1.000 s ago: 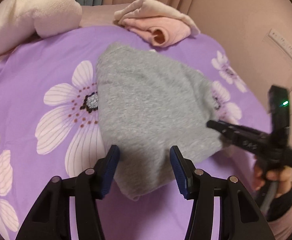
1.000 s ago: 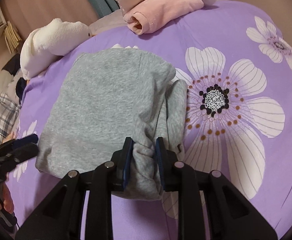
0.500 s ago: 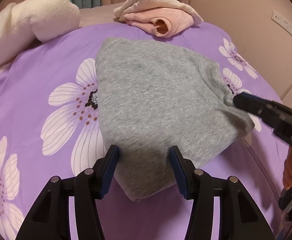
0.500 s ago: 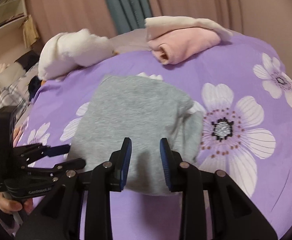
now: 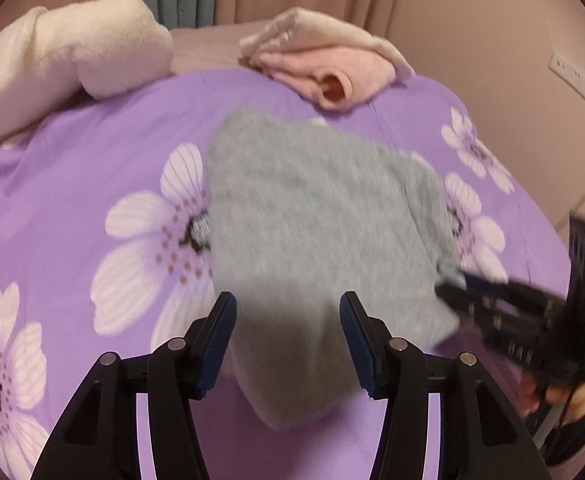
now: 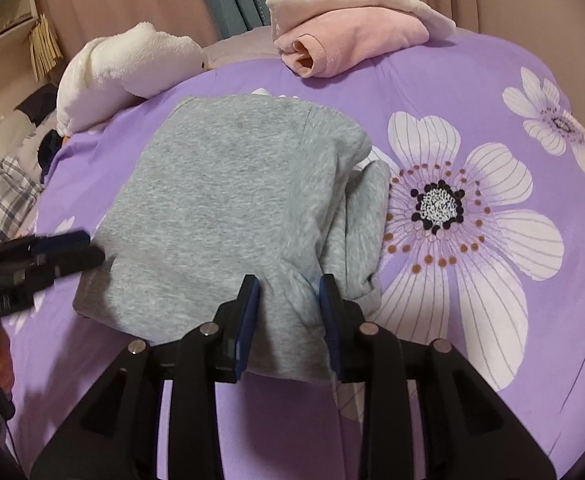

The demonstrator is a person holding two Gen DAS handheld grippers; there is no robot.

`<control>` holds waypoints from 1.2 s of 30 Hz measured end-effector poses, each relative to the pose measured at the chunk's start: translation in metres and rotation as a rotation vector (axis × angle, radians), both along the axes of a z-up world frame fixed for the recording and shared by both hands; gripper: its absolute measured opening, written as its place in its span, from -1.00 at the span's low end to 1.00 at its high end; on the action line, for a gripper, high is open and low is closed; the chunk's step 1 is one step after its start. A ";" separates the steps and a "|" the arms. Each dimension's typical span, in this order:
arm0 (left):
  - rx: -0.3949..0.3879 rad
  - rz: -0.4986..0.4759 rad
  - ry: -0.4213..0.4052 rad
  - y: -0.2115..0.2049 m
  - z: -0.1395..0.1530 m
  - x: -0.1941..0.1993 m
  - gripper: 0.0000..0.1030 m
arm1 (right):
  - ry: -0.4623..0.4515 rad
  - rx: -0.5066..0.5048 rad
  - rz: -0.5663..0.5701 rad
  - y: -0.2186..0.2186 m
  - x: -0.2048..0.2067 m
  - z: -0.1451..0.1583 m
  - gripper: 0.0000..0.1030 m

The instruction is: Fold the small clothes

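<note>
Since a second ago the right gripper (image 6: 288, 320) has let go of the bunched near corner of the grey garment (image 6: 228, 200): its pads, then pinched tight on a gather of cloth, now stand apart with the fabric loose between them, pressing on nothing. The left gripper (image 5: 286, 340) has hardly shifted and hangs released, jaws half spread over the garment's near edge and, as far as the blur lets me judge, gripping nothing.

The grey garment lies folded into a rough block on the purple flowered bedspread (image 6: 472, 80), at the centre of both views. In the right wrist view its stacked layers show along the edge at about 3 o'clock, where a flap (image 6: 366, 216) sticks out a little. A folded pink garment (image 6: 352, 44) with a cream one on top sits at 12 o'clock, well apart from it (probably the finished pile), and a rolled white towel (image 6: 132, 64) lies at 10 o'clock.

My reading is that the fold on this piece has just been laid down and the step in hand is the release and tidy. What follows seems to call for squaring that loose flap at 3 o'clock, then either one more fold or a two-sided lift, each gripper taking every layer at its own end so the block does not fall open.
</note>
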State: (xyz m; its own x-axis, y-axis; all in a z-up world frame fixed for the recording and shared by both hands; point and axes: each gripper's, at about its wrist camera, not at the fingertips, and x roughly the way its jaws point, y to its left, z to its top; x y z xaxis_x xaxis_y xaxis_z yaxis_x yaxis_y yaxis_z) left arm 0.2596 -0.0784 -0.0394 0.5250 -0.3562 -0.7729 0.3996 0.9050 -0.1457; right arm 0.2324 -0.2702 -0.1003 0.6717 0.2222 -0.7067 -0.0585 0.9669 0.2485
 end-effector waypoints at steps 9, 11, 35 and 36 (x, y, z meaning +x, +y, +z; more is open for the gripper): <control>-0.036 0.013 0.035 -0.019 -0.003 0.073 0.01 | -0.024 0.035 0.022 -0.004 -0.002 -0.008 -0.36; -0.031 0.028 0.068 -0.024 -0.012 0.088 0.01 | -0.025 0.050 0.031 -0.006 -0.002 -0.008 -0.36; -0.024 0.017 0.146 -0.031 -0.035 0.103 0.01 | 0.112 -0.035 -0.140 -0.035 0.091 -0.002 -0.92; -0.016 0.017 0.143 -0.032 -0.035 0.103 0.01 | 0.108 -0.012 -0.145 -0.040 0.088 -0.002 -0.94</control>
